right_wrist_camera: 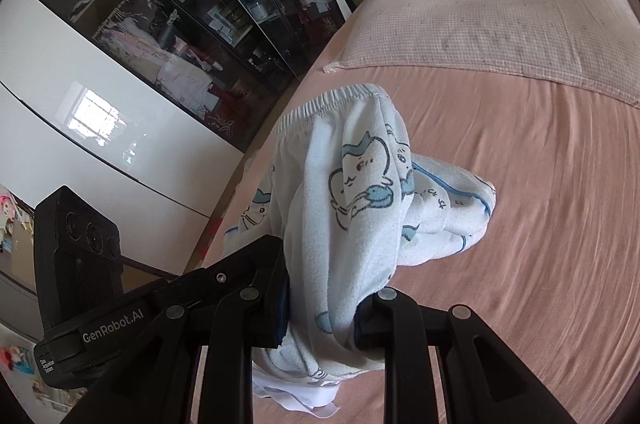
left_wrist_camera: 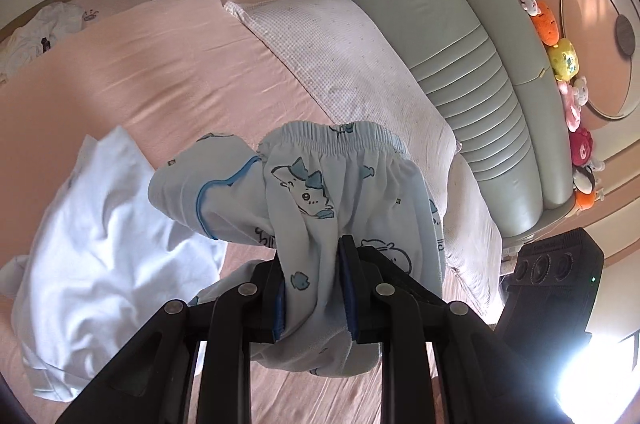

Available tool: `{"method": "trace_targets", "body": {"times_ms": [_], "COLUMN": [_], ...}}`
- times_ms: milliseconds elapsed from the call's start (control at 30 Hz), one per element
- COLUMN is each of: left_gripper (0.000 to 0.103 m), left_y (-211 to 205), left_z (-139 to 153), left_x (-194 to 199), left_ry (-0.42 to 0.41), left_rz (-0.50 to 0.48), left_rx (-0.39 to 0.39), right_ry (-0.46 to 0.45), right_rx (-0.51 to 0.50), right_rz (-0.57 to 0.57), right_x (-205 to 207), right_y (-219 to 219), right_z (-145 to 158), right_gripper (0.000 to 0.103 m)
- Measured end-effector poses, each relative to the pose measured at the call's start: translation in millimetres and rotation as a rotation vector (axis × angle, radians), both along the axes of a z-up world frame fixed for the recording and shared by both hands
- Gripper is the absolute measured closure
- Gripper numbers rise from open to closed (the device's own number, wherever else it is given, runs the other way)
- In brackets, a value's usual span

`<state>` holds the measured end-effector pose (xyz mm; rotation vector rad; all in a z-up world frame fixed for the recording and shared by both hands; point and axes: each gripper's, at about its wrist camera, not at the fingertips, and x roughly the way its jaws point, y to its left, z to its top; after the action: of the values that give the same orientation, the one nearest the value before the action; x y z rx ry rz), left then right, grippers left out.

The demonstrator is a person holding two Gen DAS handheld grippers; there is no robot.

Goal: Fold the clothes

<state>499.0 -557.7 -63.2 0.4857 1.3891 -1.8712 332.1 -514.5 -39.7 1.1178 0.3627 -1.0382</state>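
Over on the left, a plain white crumpled garment [left_wrist_camera: 100, 244] lies on the pink bed sheet [left_wrist_camera: 140, 76], and further left near the far edge there is another pale heap of clothing [left_wrist_camera: 36, 32], too small to tell what it is.

The piece being worked on is one pair of pale blue terry pyjama trousers with cartoon animal prints and a gathered elastic waistband [left_wrist_camera: 332, 184]. They hang in the air above the bed, lifted clear of the sheet except perhaps for the lowest folds, which I cannot tell. The left tongs [left_wrist_camera: 312, 288] are drawn narrow on a bunch of the cloth, and the fabric fills the gap between the blue pads. The right tongs [right_wrist_camera: 320, 304] are likewise pinched narrow on another bunch of the same trousers [right_wrist_camera: 352, 184].

The trousers run away from both tongs: the pinched ends are near, the waistband is at the far end, so the long axis points out toward the pale checked blanket [left_wrist_camera: 360, 64] and the grey padded headboard [left_wrist_camera: 460, 44]. Both hands hold about equally close, so neither is nearer. I would judge the next move is to lay the waistband end down first on the open sheet ahead.

Count: two tongs, one pair of trousers, one white garment nearby, one blanket, and a row of soft toys [left_wrist_camera: 560, 56] far right.
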Motion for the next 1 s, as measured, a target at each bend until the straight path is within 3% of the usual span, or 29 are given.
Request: {"method": "trace_targets", "body": {"times_ms": [533,700,1000], "left_gripper": [0.084,0.084,0.084], "left_y": [16.9,21.5,25.9], "left_z": [-4.5,-8.3,-36.3], "left_x": [77.1,77.8,79.5], "left_ry": [-0.022,-0.112,-0.147], "left_rz": [0.038,0.003,-0.026], "left_rx": [0.013,-0.021,0.023], "right_ry": [-0.081,-0.095,-0.083], "right_rx": [0.028,0.057,0.121], "right_rz": [0.138,0.148,0.164], "right_x": [77.2,82.8,86.5], "right_y": [-1.7,0.3,5.2], "right_z": [-12.7,-25.2,-52.9], "right_gripper": [0.082,0.082,0.082]}}
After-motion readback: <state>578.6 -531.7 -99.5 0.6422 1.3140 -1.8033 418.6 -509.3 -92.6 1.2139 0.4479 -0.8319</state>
